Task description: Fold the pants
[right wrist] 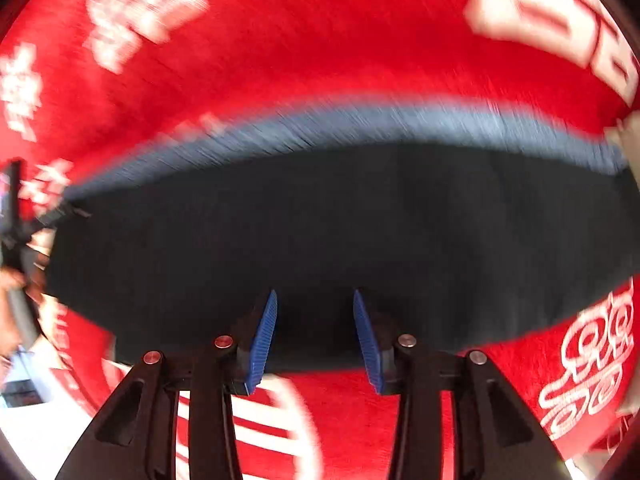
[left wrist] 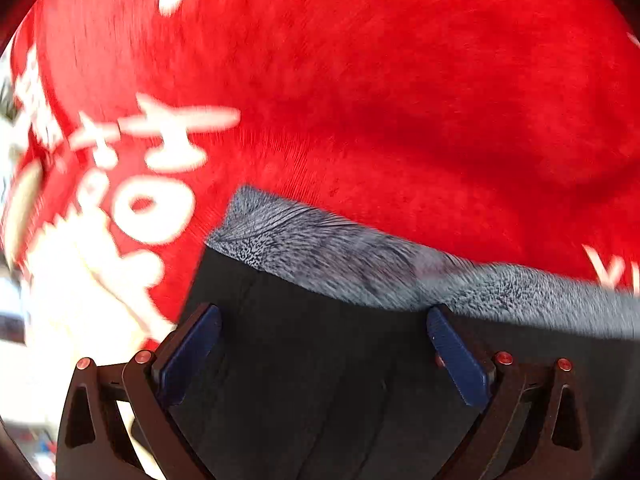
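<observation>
Black pants [left wrist: 320,360] with a grey speckled inner band [left wrist: 360,256] lie on a red cloth [left wrist: 380,80]. My left gripper [left wrist: 324,312] is open, its blue pads [left wrist: 192,356] spread wide over the black fabric near the pants' corner, holding nothing. In the right wrist view the pants [right wrist: 320,216] stretch across the middle, with a blurred blue-grey edge [right wrist: 360,128] along the far side. My right gripper [right wrist: 315,294] is open with a narrower gap, its pads [right wrist: 264,336] over the near edge of the pants. Both views are motion-blurred.
The red cloth [right wrist: 320,40] carries white printed characters [left wrist: 160,200] and covers the whole work surface. A person's hand with the other gripper [right wrist: 20,264] shows at the far left of the right wrist view. The surface edge lies at the lower left [left wrist: 24,360].
</observation>
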